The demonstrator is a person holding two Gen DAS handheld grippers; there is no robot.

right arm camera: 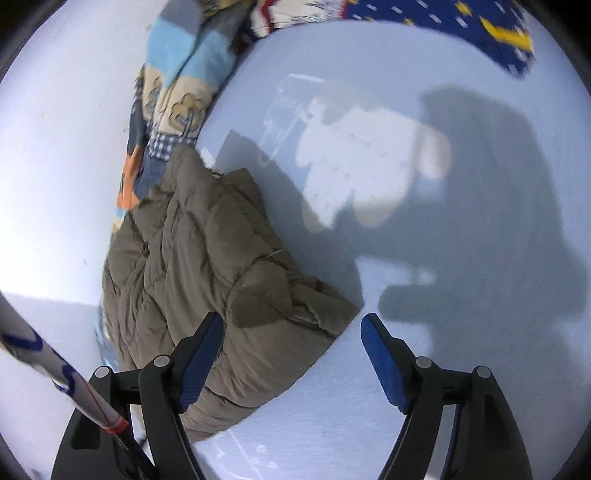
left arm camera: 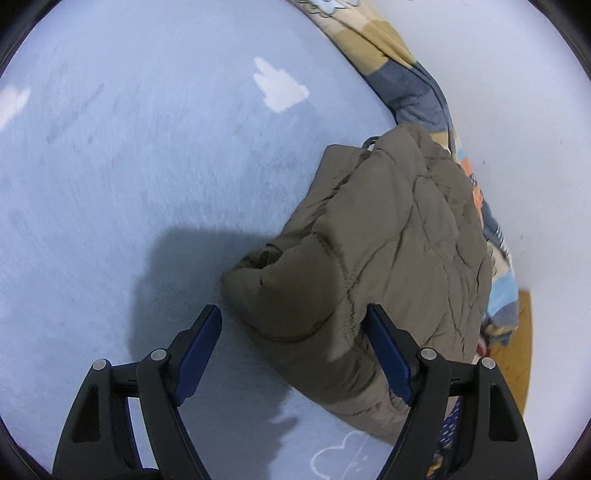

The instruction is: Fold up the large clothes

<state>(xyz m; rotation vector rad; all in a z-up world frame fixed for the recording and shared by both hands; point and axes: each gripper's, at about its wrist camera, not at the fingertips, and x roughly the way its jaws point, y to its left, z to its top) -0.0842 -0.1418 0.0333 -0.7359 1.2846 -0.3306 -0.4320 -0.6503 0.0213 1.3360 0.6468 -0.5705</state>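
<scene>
Jacket: olive-brown quilted jacket (left arm camera: 373, 266), folded into a thick bundle, lying on the pale blue sheet (left arm camera: 129, 184) close to the white wall (left arm camera: 535, 110).
Left gripper: left gripper (left arm camera: 293, 317) has its jaws spread wide and grips nothing; the left blue pad (left arm camera: 197, 354) stands over bare sheet, and the right one overlaps the jacket's near edge in this view. Whether it touches the fabric cannot be told.
Patchwork quilt: patchwork quilt (left arm camera: 399, 62) in tan, blue and orange squares runs between the jacket and the wall, touching the jacket's far side.
Right gripper: right gripper (right arm camera: 291, 321) also gapes open with nothing held; the jacket's corner (right arm camera: 314, 310) lies between its fingertips in this view, the left finger overlapping the jacket, the right over sheet.
White cord: white cord (right arm camera: 55, 373) with blue and red marks crosses the lower left corner of the right wrist view.
Dark blue fabric: dark blue fabric (right arm camera: 461, 22) with yellow shapes lies at the sheet's far edge, well apart from the jacket.
</scene>
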